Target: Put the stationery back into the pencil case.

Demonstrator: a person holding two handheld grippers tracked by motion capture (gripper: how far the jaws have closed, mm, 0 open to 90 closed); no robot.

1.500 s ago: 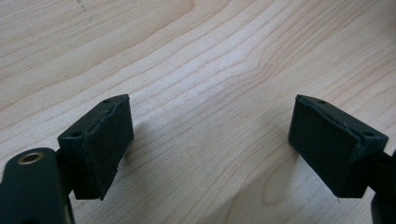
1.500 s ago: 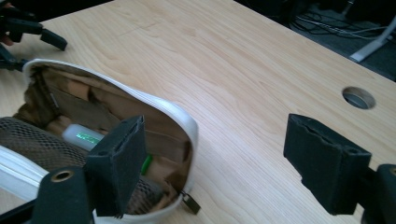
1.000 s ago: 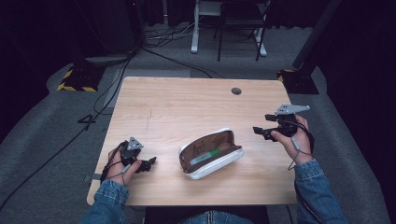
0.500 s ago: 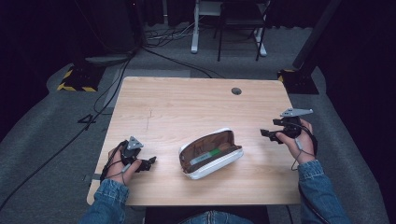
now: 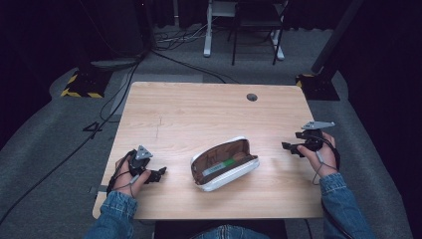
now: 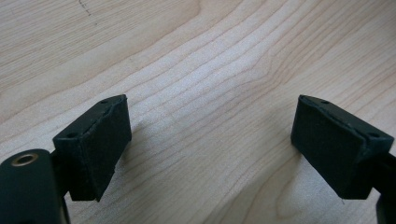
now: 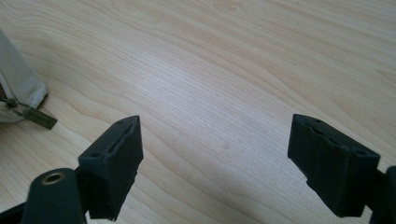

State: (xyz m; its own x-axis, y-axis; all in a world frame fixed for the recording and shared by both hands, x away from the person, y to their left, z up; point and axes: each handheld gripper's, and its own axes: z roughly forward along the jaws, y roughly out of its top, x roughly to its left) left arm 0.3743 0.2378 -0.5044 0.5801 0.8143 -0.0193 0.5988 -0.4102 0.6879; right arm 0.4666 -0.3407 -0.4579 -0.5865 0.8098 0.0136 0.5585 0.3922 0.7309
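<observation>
- The left gripper (image 5: 160,174) lies low on the table (image 5: 209,112), near its front left part. Its jaws stand wide apart with only bare wood between them, as the left gripper view shows, so it holds nothing.
- The pencil case (image 5: 225,164) lies open on the table, well to the right of the left fingers (image 6: 95,147) and to the left of the right ones. It is unzipped, its brown inside faces up, and a green thing (image 5: 226,165), maybe a pen, rests inside.
- Risk, in my judgement: if only one gripper pulls the soft case, the whole case can slide or turn over the smooth wood, because nothing pins the other end.
- The green thing can also roll out if the open case is tipped toward the front edge.
- The zipper pull (image 7: 33,116) shows in the right gripper view, just beyond and to the left of the left finger pad (image 7: 114,163). It is small and flat, so the pads can close beside it and miss it, or pinch the fabric instead.
- The right gripper (image 5: 289,148) sits near the right edge of the table, apart from the case. Its jaws are also spread wide and empty.
- A low approach from here can scrape the pads on the wood before they reach the pull.
</observation>
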